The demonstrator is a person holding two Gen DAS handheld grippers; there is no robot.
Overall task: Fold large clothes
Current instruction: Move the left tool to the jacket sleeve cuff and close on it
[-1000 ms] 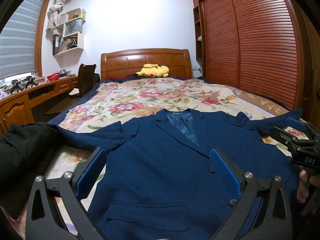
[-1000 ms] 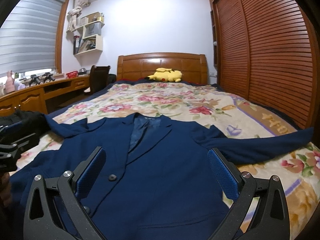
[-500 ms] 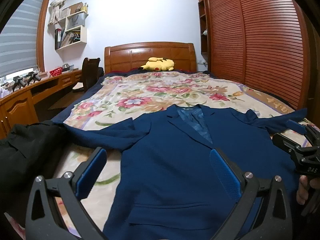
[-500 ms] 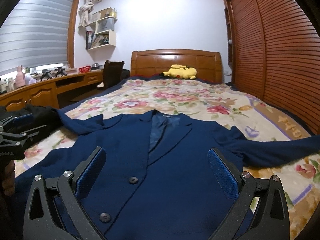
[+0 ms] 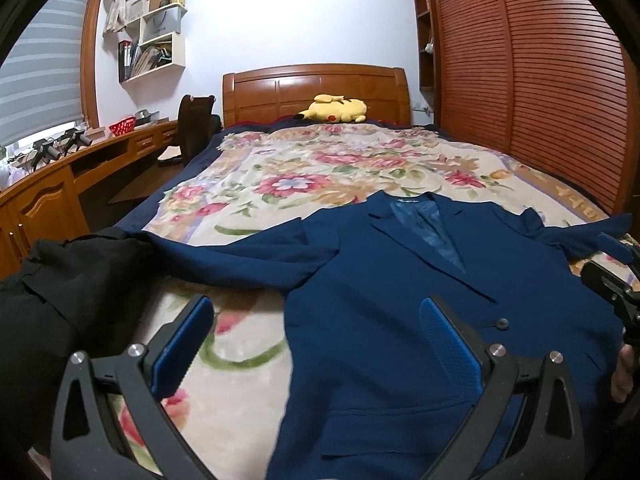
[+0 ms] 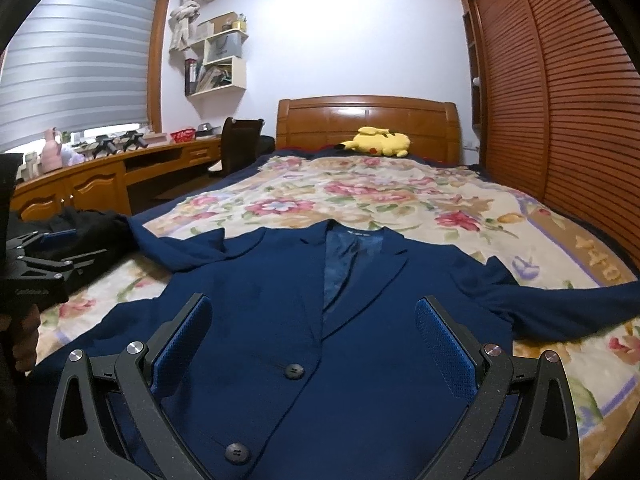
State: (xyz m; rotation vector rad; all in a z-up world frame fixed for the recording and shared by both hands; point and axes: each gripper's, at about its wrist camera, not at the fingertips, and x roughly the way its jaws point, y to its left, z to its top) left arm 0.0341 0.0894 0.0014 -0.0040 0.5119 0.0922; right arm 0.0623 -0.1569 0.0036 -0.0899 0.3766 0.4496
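- Two grippers here, both with jaws spread wide and nothing between the blue pads. The left gripper [image 5: 316, 344] hangs over the jacket's left edge, one finger above bare bedspread and the other above navy cloth.
- The right gripper [image 6: 312, 340] sits over the middle of the jacket front, roughly above the top button [image 6: 294, 371]. Not gripping anything either, and I can't tell if the pads touch the fabric.
- Each one shows up at the edge of the other's view, so they're side by side at the foot of the bed.
- The navy blazer [image 6: 360, 360] lies face up and flat on the bed, collar toward the headboard, lapels open with the shiny lining showing. Both sleeves are stretched out to the sides, one reaching toward the wardrobe side of the bed.
- The other sleeve [image 5: 240, 256] runs out to a heap of black clothing [image 5: 60, 292] at the bed's left edge; looks like they touch.
- Underneath is a floral bedspread [image 6: 380, 196].
- Further out: a yellow plush toy [image 6: 378, 142] right by the wooden headboard [image 6: 368, 120], a louvered wardrobe [image 6: 560, 100] on the right, a wooden desk [image 6: 100, 178] and chair [image 6: 240, 140] on the left under the blinds.
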